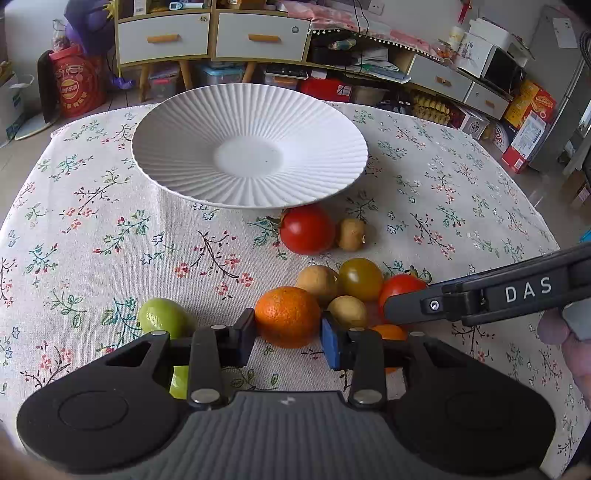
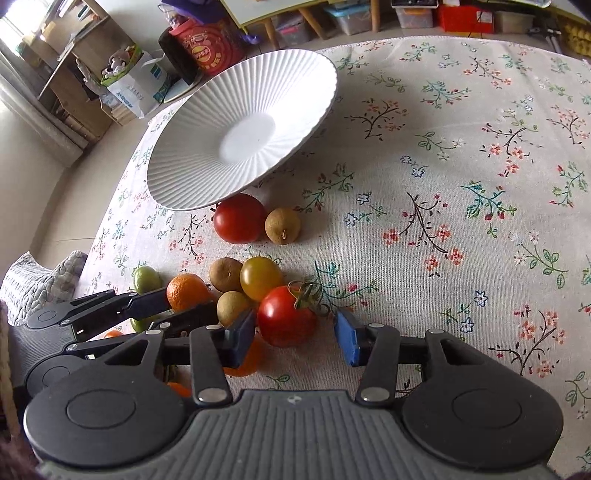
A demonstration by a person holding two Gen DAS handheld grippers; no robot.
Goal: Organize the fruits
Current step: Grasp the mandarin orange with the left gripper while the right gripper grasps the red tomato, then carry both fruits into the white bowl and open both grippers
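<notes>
Item: orange (image 1: pixel 287 316), lying on the floral cloth (image 1: pixel 110 229) short of the empty plate (image 1: pixel 177 147), bracketed by the spread left gripper (image 1: pixel 288 341) (right gripper (image 2: pixel 295 334) likewise spread around a tomato (image 2: pixel 286 315)); judged firm, light, roll-prone, best taken across its widest girth.

Surface: covered by a floral tablecloth (image 1: pixel 110 229).
Back wall: wooden drawer cabinet (image 1: pixel 212 33) with two white drawers and orange handles.
Under cabinet: plastic storage boxes (image 1: pixel 221 74).
Left: red drum-shaped tin (image 1: pixel 75 85).
Right: stacked cartons (image 1: pixel 524 122).
Floor: pale tiles (image 2: pixel 48 206).
Light: daylight.
</notes>
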